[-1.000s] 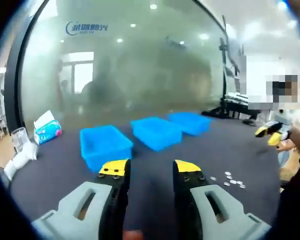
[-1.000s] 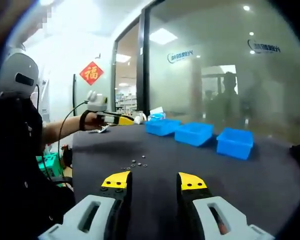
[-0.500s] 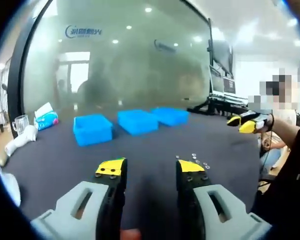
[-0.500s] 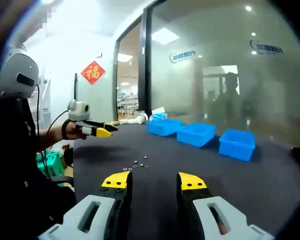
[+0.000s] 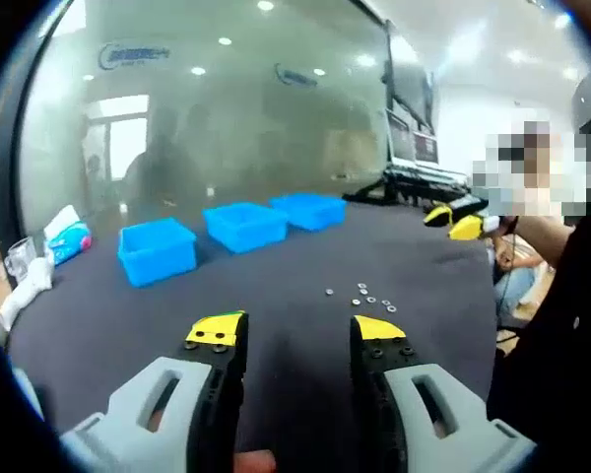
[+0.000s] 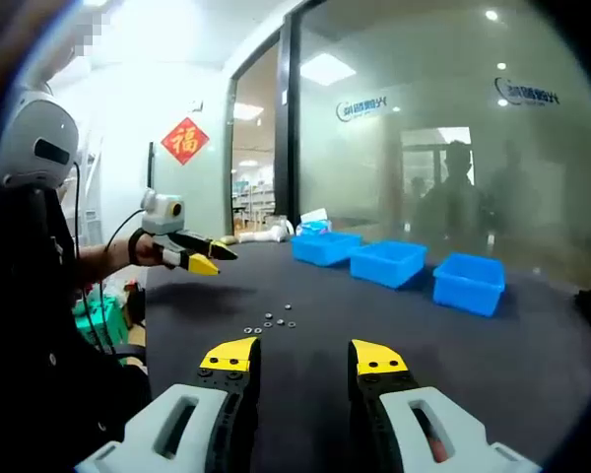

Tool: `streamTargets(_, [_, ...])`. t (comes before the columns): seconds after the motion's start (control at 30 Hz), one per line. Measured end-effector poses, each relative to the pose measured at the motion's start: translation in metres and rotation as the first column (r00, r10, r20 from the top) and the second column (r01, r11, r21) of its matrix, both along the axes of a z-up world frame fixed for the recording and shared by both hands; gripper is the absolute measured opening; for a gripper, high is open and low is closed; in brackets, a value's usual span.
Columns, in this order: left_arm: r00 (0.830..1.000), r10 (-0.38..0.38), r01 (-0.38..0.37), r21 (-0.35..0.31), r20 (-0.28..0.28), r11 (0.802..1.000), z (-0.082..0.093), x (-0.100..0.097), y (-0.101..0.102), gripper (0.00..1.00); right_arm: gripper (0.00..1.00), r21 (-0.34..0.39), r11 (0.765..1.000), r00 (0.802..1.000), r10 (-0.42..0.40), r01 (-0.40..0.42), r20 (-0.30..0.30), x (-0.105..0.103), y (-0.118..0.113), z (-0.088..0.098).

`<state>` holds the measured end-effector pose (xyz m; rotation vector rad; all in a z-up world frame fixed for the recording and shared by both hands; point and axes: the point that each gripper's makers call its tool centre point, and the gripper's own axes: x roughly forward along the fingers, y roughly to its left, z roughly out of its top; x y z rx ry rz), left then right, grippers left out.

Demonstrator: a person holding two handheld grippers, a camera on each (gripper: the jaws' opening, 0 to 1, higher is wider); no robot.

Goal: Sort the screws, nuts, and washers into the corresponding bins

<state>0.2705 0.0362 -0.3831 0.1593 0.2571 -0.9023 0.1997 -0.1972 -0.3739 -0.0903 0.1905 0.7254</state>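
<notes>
1. Presently the left gripper (image 5: 294, 333) hangs above the dark table (image 5: 276, 325) with its jaws parted and nothing between them; seen from the right gripper view, it (image 6: 199, 258) is held in the air at the left, over the near-left part of the table

2. Likewise the right gripper (image 6: 303, 357) is released and empty, poised above the near edge of the table (image 6: 394, 325); from the left gripper view it (image 5: 451, 223) appears at the right, raised over the table's right side

3. A small scatter of fasteners (image 5: 364, 294) lies loose on the cloth ahead of the left jaws and a little right; in the right gripper view the same scatter (image 6: 272, 321) lies just beyond the left jaw tip. Which pieces are screws, nuts or washers is too small to tell

4. Three blue bins (image 5: 236, 227) stand in a row on the far side, well apart from the pieces; in the right gripper view they (image 6: 389, 262) run from centre to right. No contents can be made out in them

5. Sorting looks not yet begun

6. The pieces are probably small, hard, light metal, apt to slip or skate on the cloth. Flat washers will likely need pinching across the rim, nuts across two flats, screws across the shank, one at a time
</notes>
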Motion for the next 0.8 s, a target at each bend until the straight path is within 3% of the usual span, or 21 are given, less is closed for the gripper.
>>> streamTargets(0.33, [0.991, -0.131, 0.132, 0.074, -0.028, 0.988, 0.001, 0.006, -0.023, 0.4, 0.32, -0.006, 1.0, 1.0, -0.005, 0.005, -0.009, -0.006, -0.003, -0.003])
streamTargets(0.8, [0.961, -0.264, 0.276, 0.193, -0.084, 0.942, -0.013, 0.018, -0.064, 0.39, 0.32, -0.005, 1.0, 1.0, -0.013, 0.013, -0.016, -0.01, -0.006, -0.007])
